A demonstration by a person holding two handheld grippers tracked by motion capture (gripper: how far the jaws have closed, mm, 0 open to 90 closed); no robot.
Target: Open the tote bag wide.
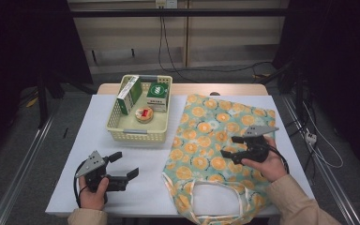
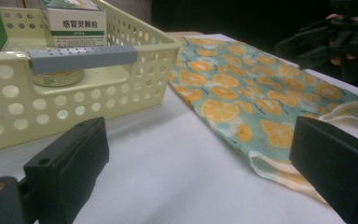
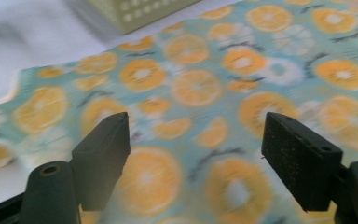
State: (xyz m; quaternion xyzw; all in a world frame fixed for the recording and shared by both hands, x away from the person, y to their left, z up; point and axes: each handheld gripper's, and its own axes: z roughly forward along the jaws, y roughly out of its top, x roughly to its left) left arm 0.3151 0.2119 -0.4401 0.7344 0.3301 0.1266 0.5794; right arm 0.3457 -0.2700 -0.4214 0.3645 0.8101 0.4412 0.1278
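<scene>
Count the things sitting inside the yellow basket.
3: a green box leaning at the left, a white-and-green box at the back right, a small round tin in front. Something smaller may be hidden.

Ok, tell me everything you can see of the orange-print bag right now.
The orange-print bag looks like soft cloth: teal with orange slices all over and pale cream trim. It lies flat on the white tabletop, right of the cream basket, its mouth and loop handles towards the person at the near edge. The right gripper hangs above its middle with jaws open and nothing between them. The left gripper is apart from it.
</scene>
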